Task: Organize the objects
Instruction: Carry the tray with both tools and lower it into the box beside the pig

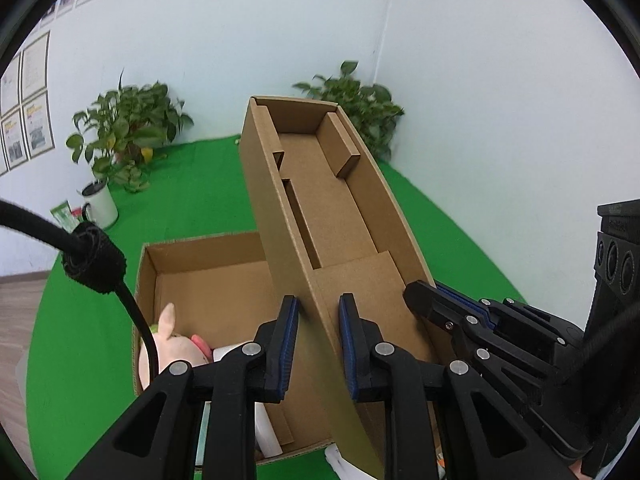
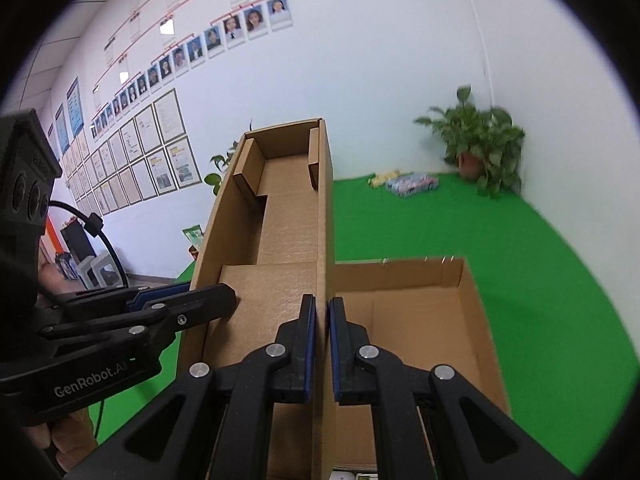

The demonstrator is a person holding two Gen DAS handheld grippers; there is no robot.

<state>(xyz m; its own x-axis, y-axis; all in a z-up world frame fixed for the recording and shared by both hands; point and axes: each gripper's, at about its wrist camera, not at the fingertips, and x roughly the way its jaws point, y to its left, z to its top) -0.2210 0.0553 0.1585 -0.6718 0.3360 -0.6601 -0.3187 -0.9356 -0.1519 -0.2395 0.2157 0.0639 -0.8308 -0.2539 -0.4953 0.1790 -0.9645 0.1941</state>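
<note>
A long open cardboard lid (image 1: pixel 320 184) is held tilted above an open cardboard box (image 1: pixel 200 250) on the green mat. My left gripper (image 1: pixel 318 320) is shut on the lid's left wall, which runs between its blue pads. My right gripper (image 2: pixel 321 320) is shut on the lid's (image 2: pixel 288 208) right wall. Each gripper shows in the other's view: the right one (image 1: pixel 434 292) at the lid's right edge, the left one (image 2: pixel 200 292) at its left edge. Inside the box lie a pink plush toy (image 1: pixel 176 344) and a white item (image 1: pixel 268 428); the lid hides part of the box. In the right wrist view, the visible part of the box (image 2: pixel 420 320) is bare.
Potted plants (image 1: pixel 128 128) (image 1: pixel 356 100) (image 2: pixel 480 148) stand along the white walls. A white mug (image 1: pixel 100 204) sits at the mat's far left. Colourful packets (image 2: pixel 412 184) lie on the green mat (image 2: pixel 540 264) near the corner. A black cable (image 1: pixel 132 304) crosses the left wrist view.
</note>
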